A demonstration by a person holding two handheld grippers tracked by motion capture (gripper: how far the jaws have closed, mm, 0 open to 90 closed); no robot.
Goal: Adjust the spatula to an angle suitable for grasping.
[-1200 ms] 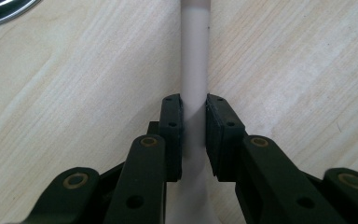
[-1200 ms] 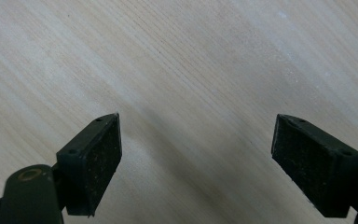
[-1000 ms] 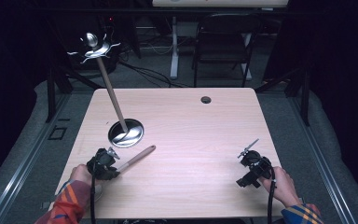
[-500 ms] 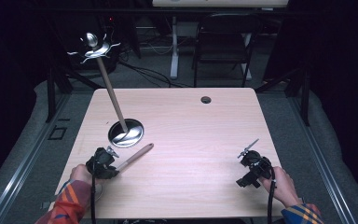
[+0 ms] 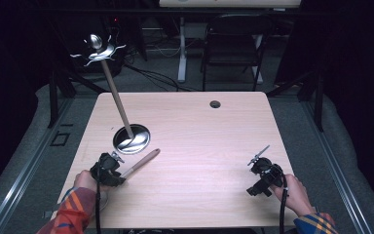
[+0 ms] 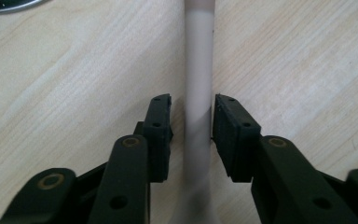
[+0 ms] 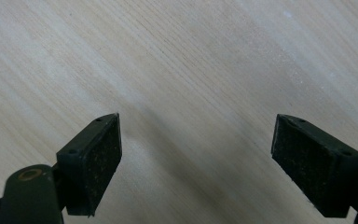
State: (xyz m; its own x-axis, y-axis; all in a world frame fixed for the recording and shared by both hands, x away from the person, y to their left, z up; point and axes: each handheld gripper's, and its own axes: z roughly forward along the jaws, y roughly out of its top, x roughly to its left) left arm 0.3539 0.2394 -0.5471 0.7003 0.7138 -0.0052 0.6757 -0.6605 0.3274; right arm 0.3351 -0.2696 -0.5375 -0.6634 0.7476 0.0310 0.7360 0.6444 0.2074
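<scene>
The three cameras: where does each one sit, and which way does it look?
High view: above the person's side, looking forward and down on the table; shows both forearms, left gripper, right gripper.
Left gripper view: rides the left gripper, looking along its jaws, which have just been opening, the wooden stick between them.
Right gripper view: rides the right gripper; open jaws over the table.
Shared: the high and left gripper views both show the stick.

One wooden rod (image 5: 141,163) at seven o'clock on one table (image 5: 199,146); one stand (image 5: 131,139) at ten; two grippers: left gripper (image 5: 116,169), right gripper (image 5: 259,171).
</scene>
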